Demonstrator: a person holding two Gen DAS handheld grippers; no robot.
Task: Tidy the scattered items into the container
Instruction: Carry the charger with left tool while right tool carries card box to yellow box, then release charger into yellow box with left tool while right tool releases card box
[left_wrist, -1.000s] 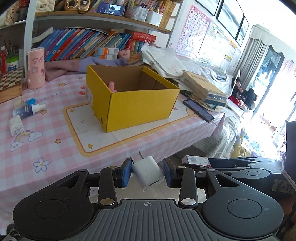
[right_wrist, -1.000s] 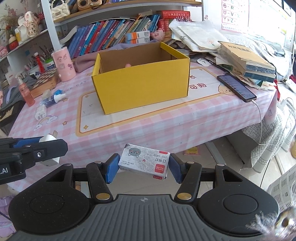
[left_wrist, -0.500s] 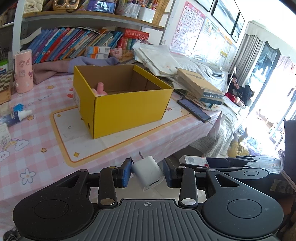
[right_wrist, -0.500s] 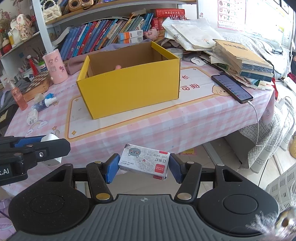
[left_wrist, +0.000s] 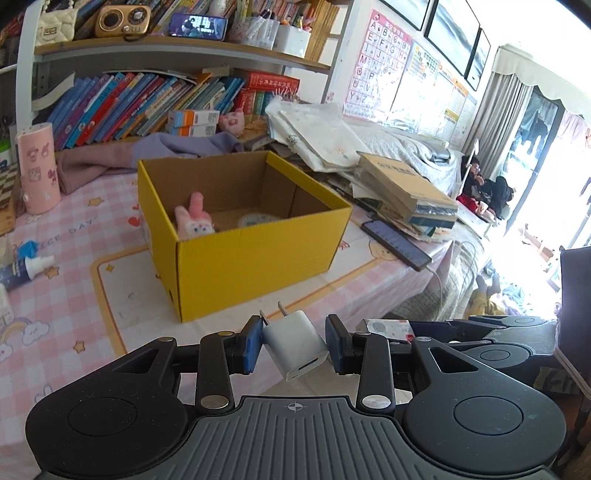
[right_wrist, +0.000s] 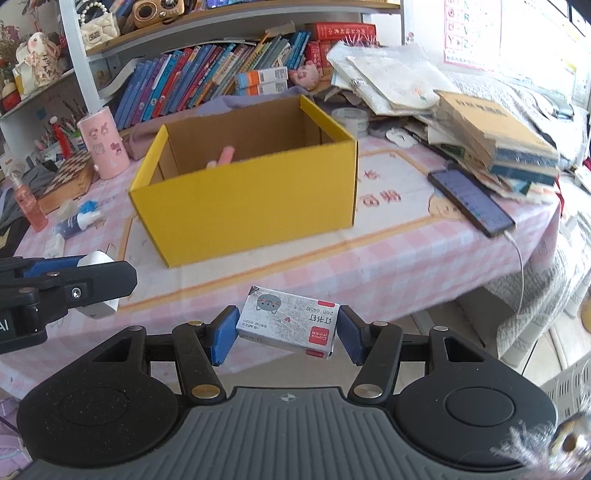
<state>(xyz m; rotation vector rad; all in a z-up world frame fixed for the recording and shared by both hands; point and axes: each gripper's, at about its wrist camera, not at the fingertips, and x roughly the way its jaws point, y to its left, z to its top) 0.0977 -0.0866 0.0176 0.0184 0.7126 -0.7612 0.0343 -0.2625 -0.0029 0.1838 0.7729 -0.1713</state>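
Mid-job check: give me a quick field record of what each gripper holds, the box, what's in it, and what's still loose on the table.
left gripper: shut on white charger plug, prongs toward the box
right gripper: shut on staples box
container: yellow box, open, upright on the table
inside: pink plush bunny; a round item beside it, unclear
loose on table: spray bottle
grippers' position: both short of the box, at the table's near edge
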